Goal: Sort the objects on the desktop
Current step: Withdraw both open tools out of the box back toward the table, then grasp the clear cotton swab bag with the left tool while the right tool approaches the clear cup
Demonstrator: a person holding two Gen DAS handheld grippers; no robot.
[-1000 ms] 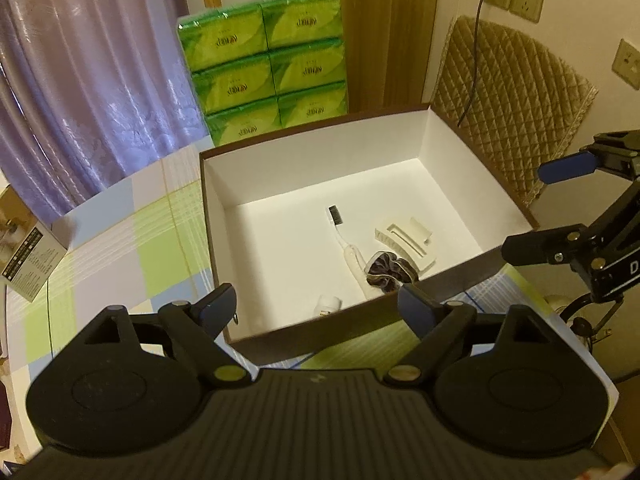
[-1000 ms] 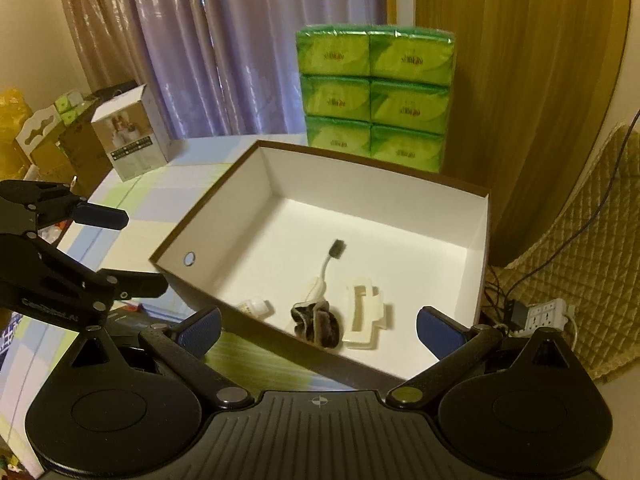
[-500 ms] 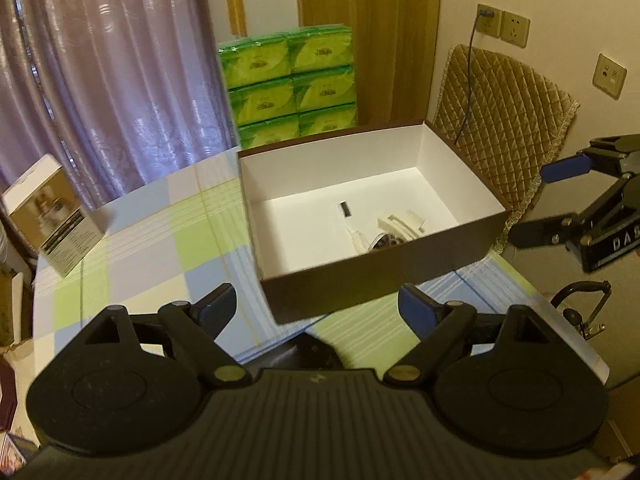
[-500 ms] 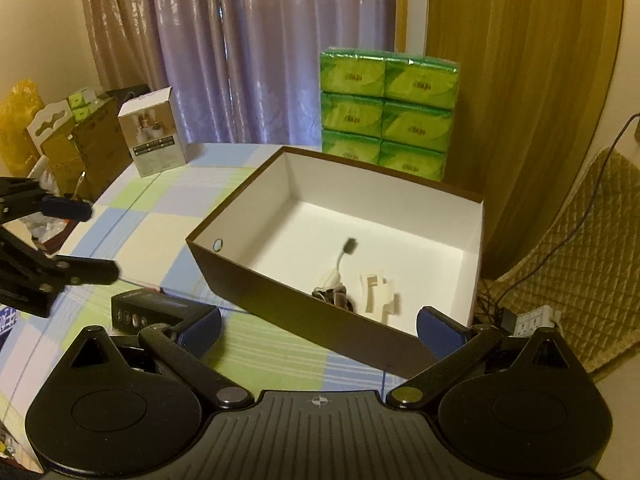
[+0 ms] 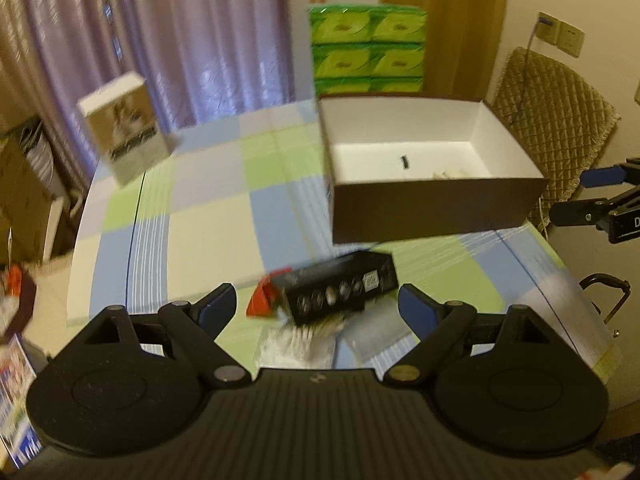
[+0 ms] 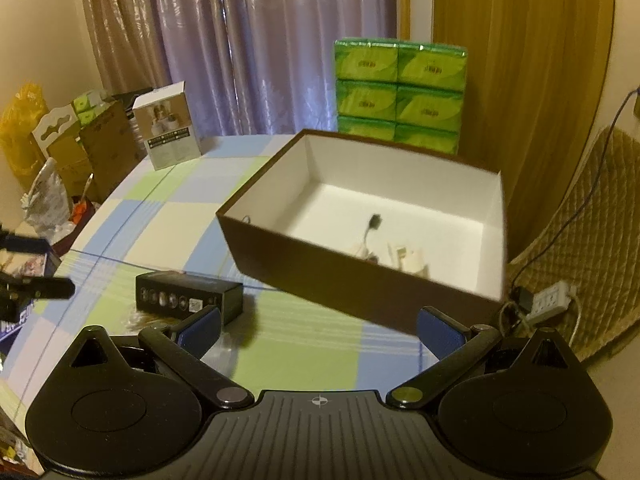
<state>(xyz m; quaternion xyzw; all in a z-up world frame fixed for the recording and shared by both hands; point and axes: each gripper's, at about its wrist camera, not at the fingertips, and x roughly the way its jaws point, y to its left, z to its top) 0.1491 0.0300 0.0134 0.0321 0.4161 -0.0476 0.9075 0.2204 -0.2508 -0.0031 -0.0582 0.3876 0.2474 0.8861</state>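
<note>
On the checked tablecloth (image 6: pixel 168 232) covering the table, a brown storage box (image 6: pixel 360 280) with white interior sits toward the far right, open-topped. Behind it, touching or just beside its far wall: a stack of green tissue packs (image 6: pixel 400 92). White carton (image 6: pixel 168 136) stands upright near the far left edge, well apart from the box. Black rectangular box (image 5: pixel 340 288) lies on its side on the cloth, near side of the storage box, close to it but not touching. Red item (image 5: pixel 262 300) at its left end; blurred, cannot identify. Inside the storage box, near the front wall: white toothbrush with dark head (image 6: pixel 370 232), a white clip-like piece (image 6: pixel 412 258) beside it, partly hidden by the wall.

Left gripper (image 5: pixel 316 306): fingers spread wide, nothing between them, hovering just short of the black box. Right gripper (image 6: pixel 320 324): fingers spread wide, empty, above the cloth in front of the storage box
</note>
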